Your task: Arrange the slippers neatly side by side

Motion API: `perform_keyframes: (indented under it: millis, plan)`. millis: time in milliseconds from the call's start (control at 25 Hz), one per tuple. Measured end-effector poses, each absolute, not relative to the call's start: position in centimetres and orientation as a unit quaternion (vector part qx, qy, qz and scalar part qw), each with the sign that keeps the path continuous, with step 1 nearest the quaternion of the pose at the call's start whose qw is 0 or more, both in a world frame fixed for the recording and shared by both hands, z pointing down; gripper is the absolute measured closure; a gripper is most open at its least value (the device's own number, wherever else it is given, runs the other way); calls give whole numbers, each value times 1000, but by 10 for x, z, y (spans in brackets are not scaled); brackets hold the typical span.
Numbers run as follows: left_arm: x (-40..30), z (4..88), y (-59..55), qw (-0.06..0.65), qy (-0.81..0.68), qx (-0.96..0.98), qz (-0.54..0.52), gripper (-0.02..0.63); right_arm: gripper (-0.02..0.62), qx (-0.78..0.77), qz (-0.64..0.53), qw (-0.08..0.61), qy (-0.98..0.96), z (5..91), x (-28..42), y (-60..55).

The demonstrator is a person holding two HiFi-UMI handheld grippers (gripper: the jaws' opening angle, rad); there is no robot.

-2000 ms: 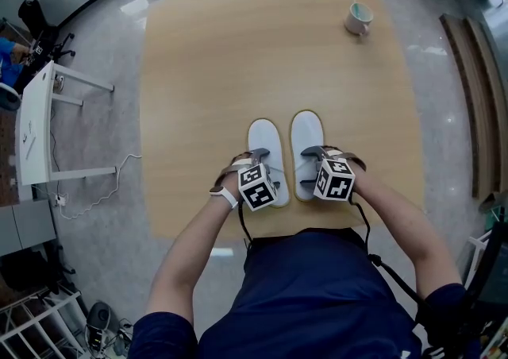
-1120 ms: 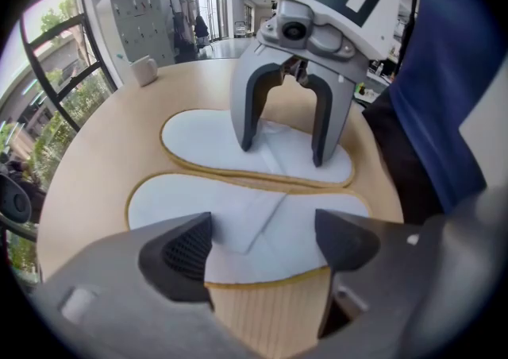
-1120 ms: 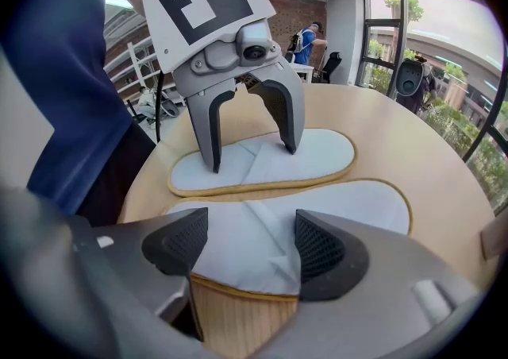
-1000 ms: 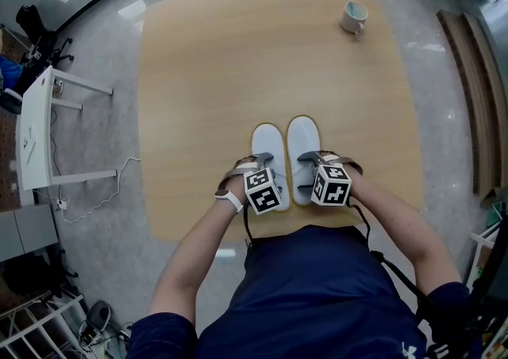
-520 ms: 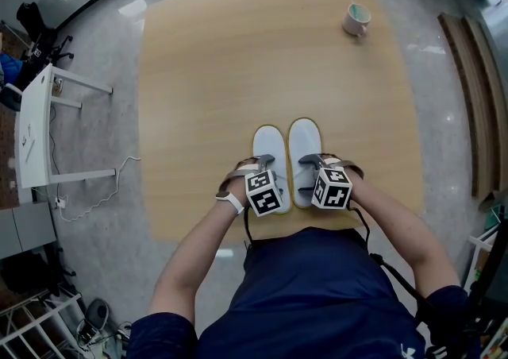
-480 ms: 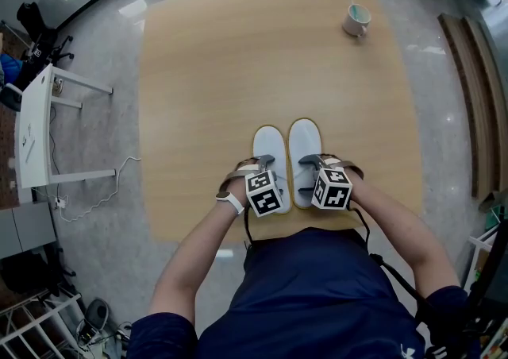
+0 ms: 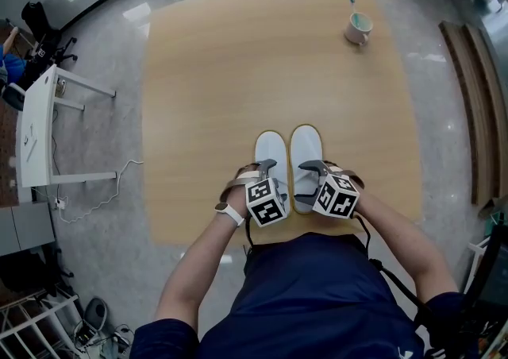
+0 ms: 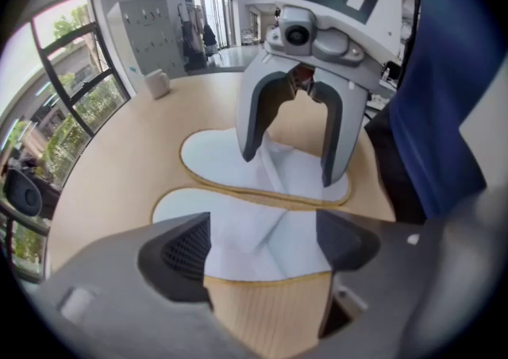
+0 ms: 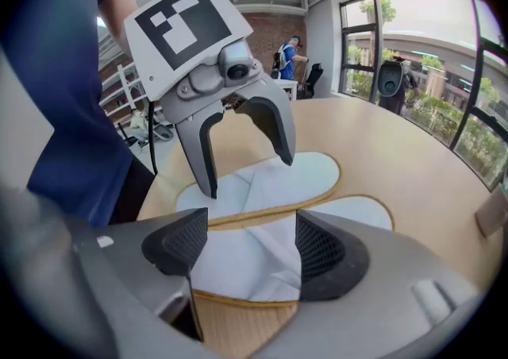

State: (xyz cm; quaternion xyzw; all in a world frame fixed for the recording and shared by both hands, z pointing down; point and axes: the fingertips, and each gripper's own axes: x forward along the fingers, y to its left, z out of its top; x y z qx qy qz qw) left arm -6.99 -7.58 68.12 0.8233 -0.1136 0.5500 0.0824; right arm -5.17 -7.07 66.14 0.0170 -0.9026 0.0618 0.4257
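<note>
Two white slippers with tan edging lie side by side near the front edge of the wooden table [image 7: 238, 71]. My left gripper [image 7: 264, 171] hovers over the left slipper [image 7: 271, 151], jaws open astride its strap [image 8: 262, 226]. My right gripper [image 7: 309, 172] stands open the same way over the right slipper [image 7: 306, 145]. In the left gripper view my left gripper [image 8: 262, 250] frames the left slipper [image 8: 238, 242], with the right gripper [image 8: 290, 159] over the right slipper [image 8: 210, 160] beyond. In the right gripper view my right gripper [image 9: 250, 250] frames the right slipper [image 9: 254, 262], with the left slipper [image 9: 274, 179] behind.
A mug [image 7: 358, 28] holding a toothbrush stands at the table's far right corner. A white desk [image 7: 36, 123] and a cable [image 7: 103, 191] are on the floor to the left. Wooden boards [image 7: 476, 103] lie along the right.
Both grippers have drawn back slightly toward the person. The slippers stay side by side with their toes level.
</note>
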Motion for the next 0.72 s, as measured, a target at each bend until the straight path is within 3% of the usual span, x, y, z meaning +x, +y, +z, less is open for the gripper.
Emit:
perform_keyframes:
  millis: [160,240,520,600,720]
  plan:
    - [-69,644,-78,90,-163,848,497,220,252,46,71,387,-918,631,-55,-74]
    - [-75,629,-84,87,-206,852,474,324,276,59,79,369,-924,619,-56,-76]
    - [-88,593,-101,116,-347,850,378,558,374,126,111,320,-933,592,-56,-91]
    - [-87,586,-102,122,-366,851,357,601,417,148,121,307,-932,589,-55,-93]
    - [-86,579,-103,126,-386,848,342,603,574,192,149,263,-934,574,-53,-102]
